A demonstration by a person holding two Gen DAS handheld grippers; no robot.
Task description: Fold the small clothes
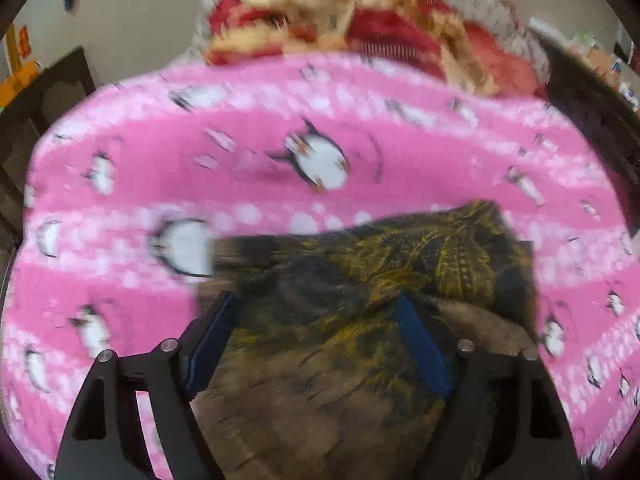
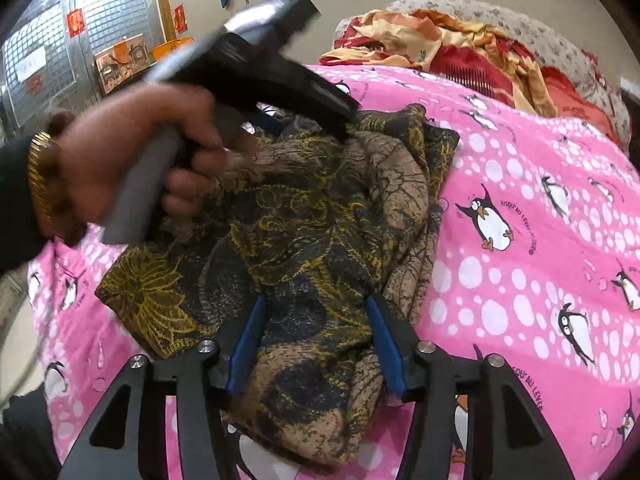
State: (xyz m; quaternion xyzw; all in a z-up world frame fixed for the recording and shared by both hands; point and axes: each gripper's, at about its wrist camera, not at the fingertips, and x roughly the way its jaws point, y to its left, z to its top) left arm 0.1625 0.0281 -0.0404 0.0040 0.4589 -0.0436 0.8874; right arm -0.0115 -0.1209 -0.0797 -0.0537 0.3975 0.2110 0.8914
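Note:
A brown, black and yellow patterned garment (image 2: 312, 232) lies bunched on a pink penguin-print bedspread (image 2: 540, 240). It also shows in the blurred left wrist view (image 1: 360, 300). My left gripper (image 1: 316, 304) is open, its blue-padded fingers (image 1: 420, 344) apart with the cloth lying between and under them. In the right wrist view a hand holds the left gripper (image 2: 344, 120) over the garment's far end. My right gripper (image 2: 316, 304) is open, its blue pads (image 2: 384, 344) straddling the garment's near end.
A red and orange blanket (image 2: 460, 48) is heaped on a grey patterned sofa (image 2: 560, 48) behind the bed. The pink bedspread (image 1: 280, 100) spreads wide to the right. A metal-grid door (image 2: 60, 48) and wall stand at the left.

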